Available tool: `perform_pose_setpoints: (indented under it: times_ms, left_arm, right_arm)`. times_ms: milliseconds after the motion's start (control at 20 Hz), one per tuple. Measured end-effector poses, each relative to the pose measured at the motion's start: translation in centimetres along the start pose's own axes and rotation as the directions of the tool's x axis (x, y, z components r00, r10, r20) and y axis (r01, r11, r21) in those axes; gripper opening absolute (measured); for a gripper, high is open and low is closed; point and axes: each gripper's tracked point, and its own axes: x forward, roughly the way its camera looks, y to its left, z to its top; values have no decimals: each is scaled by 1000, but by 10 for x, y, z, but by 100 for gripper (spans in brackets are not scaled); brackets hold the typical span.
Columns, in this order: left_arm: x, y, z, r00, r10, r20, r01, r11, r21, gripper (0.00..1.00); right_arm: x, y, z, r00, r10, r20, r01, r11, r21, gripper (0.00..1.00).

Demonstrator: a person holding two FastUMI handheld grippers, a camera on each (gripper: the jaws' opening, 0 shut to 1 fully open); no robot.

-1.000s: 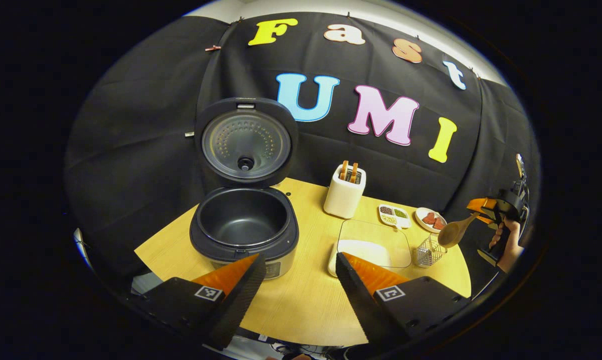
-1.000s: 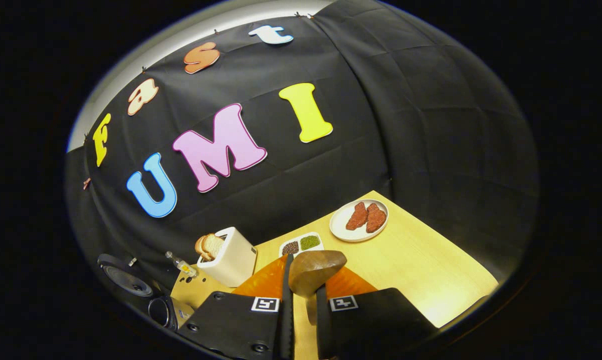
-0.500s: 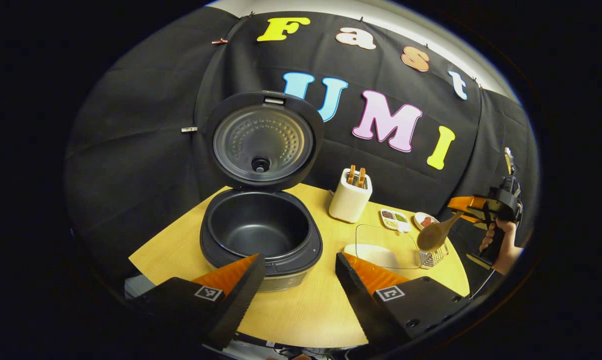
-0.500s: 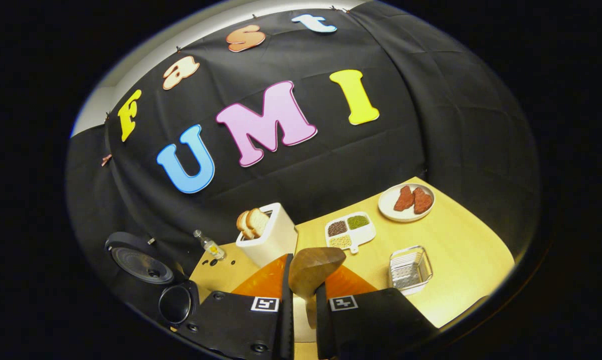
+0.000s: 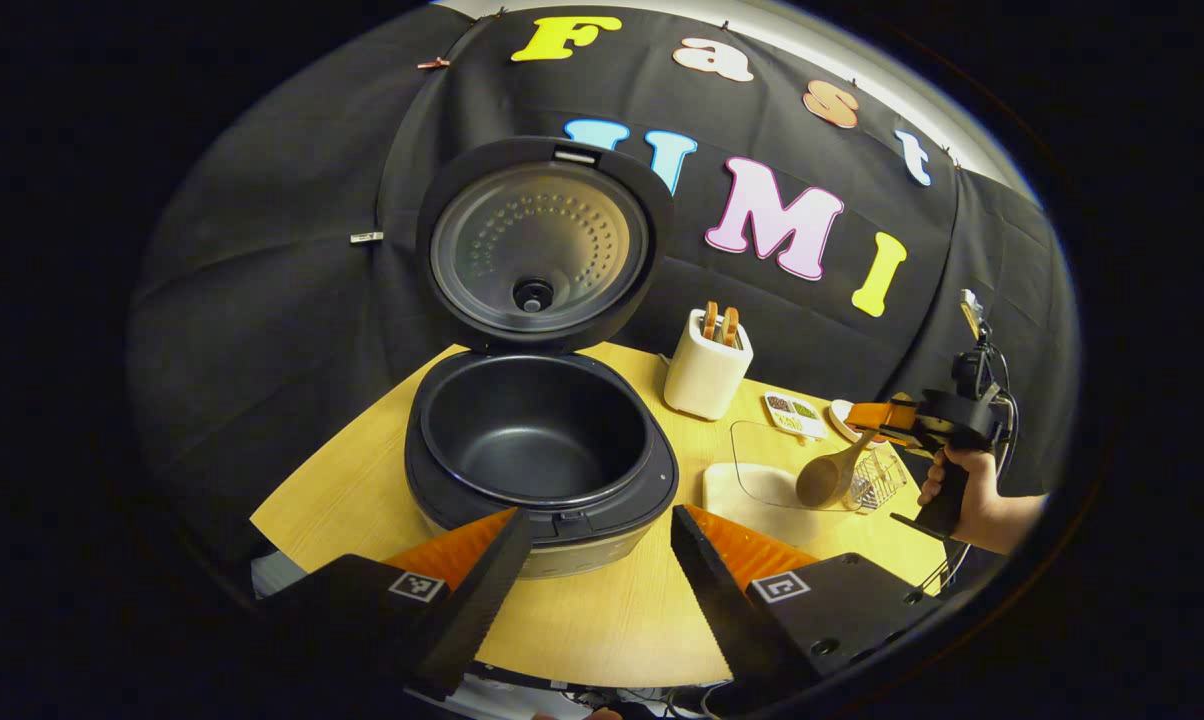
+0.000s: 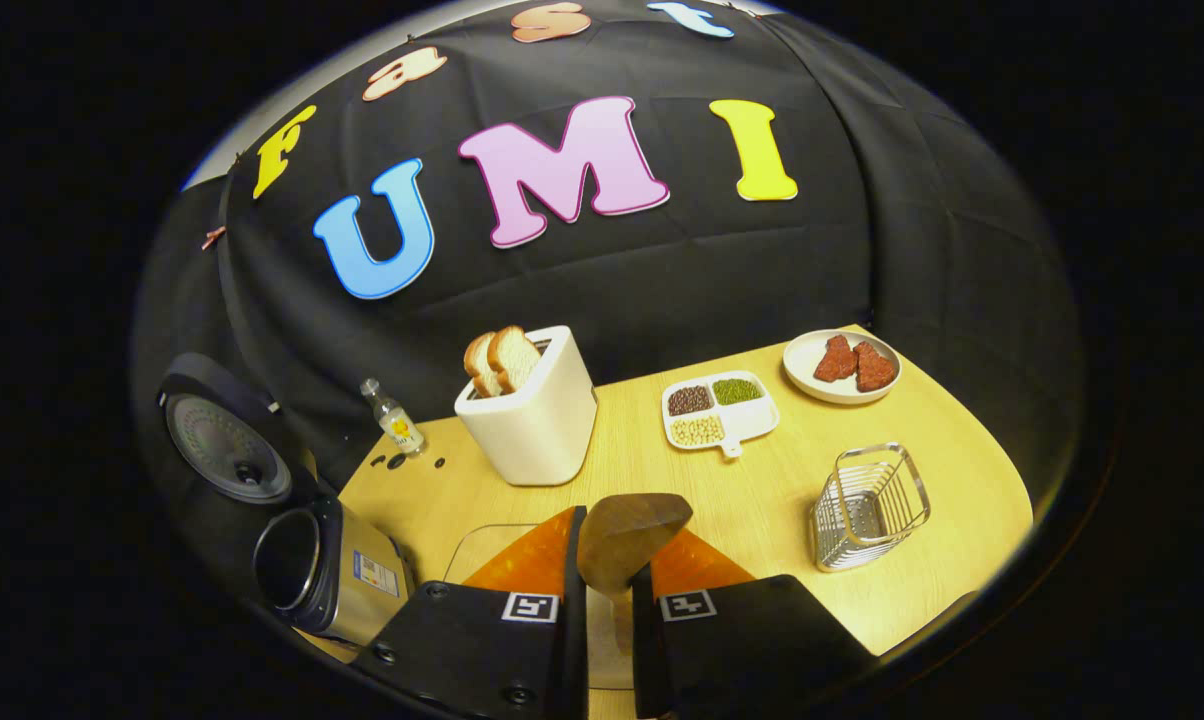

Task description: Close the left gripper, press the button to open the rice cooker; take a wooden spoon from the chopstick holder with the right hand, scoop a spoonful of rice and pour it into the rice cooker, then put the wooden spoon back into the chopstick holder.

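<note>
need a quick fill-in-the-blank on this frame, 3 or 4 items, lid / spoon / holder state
1. The cooker lid is ____.
2. The right tool is shut on the ____.
3. The wire holder on the table holds ____ utensils.
4. The left tool is ____, gripping nothing.

Missing words: open; spoon; no; open
</note>
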Motion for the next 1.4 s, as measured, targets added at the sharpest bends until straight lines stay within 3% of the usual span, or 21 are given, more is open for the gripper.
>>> perform_pose_setpoints:
  times_ms: [400,600,750,900,1200,1400]
  left_arm:
    - [0,7,-8,1000,3,-14,-3,1000,-30,95]
    - [-1,10,-8,1000,8,-9,-9,999,-51,92]
    - [-2,13,-10,1000,13,-5,-13,998,-65,95]
    - [-3,15,-9,1000,16,0,-16,997,-76,92]
    - [-4,18,-2,1000,20,12,-19,997,-68,95]
    - [-8,20,3,999,20,25,-18,998,-56,95]
  right_arm:
    - [9,61,-29,991,109,-80,-102,991,91,22]
    - [16,85,-36,981,149,-125,-120,970,212,22]
    - [20,93,-36,977,158,-146,-112,953,281,22]
    - [20,92,-35,972,165,-170,-96,930,354,22]
    - [16,68,-34,975,138,-176,-47,896,442,22]
    - [5,40,-35,977,112,-183,5,840,542,22]
